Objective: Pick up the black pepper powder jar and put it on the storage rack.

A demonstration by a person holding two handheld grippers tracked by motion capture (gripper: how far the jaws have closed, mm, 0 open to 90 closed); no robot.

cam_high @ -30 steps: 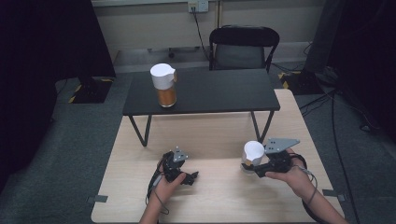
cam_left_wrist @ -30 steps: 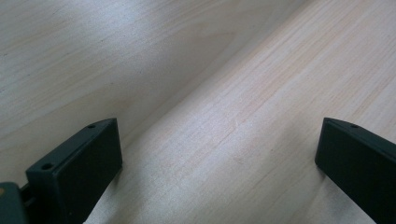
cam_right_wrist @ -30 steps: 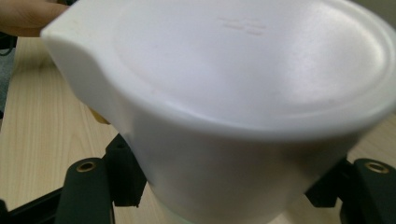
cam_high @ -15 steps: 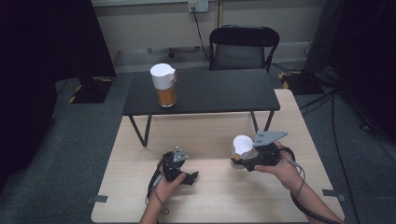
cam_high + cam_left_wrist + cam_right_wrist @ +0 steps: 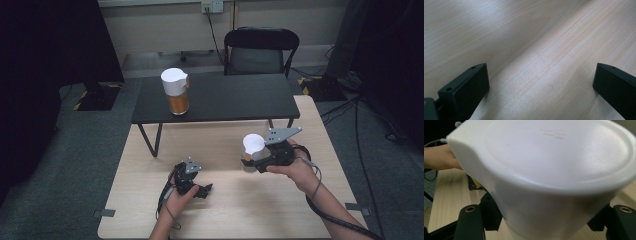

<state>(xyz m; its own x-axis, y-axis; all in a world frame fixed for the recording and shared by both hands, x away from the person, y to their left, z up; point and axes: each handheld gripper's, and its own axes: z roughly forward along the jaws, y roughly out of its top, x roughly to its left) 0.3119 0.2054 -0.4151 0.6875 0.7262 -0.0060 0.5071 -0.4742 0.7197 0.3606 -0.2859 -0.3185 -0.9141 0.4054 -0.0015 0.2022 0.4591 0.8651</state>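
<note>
The white cup (image 5: 253,145) is clamped between the jaws of the right gripper (image 5: 248,160), held just above the right half of the light wooden worktop (image 5: 225,210); in the right gripper view the cup (image 5: 544,177) has a small spout on its rim and no writing can be read on it. The left gripper (image 5: 206,190) rests on the worktop near the front edge, well apart from the cup, its jaws spread wide with only bare wood (image 5: 541,62) between them. Behind stands one low black table (image 5: 235,100) with one white-lidded jug of orange content (image 5: 175,91), and behind it one black chair (image 5: 260,50); nothing lies between cup and jug.
</note>
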